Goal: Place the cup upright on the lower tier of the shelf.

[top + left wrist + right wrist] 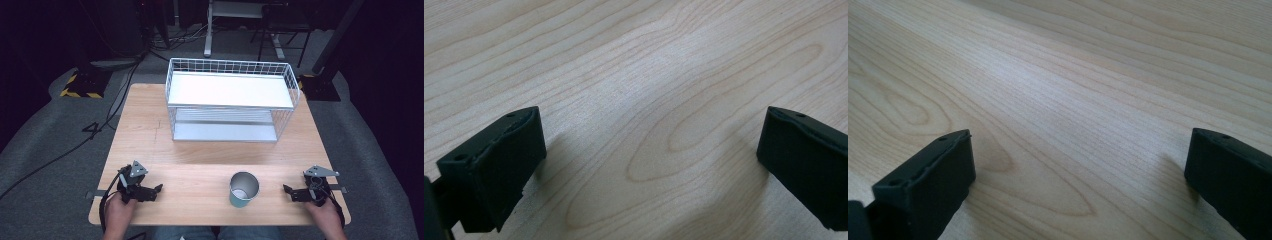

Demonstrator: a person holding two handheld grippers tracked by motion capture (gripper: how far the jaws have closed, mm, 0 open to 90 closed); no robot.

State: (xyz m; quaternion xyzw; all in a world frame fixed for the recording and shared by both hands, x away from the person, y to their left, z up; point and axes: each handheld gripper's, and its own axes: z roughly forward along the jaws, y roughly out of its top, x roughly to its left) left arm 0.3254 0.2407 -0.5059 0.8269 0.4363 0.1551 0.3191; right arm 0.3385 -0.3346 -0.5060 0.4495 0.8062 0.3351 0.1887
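On the wooden table (150,125) the biggest thing is a white wire rack (231,100) with two shelves at the far side, both bare. Nearer the front edge stands a teal cup (243,189), upright and open-topped, between the two hands. The left gripper (150,191) and right gripper (292,193) rest low on the wood, jaws spread wide with nothing between them — looks like nothing's begun. My guess: the right one goes for the cup next, maybe to shelve it.
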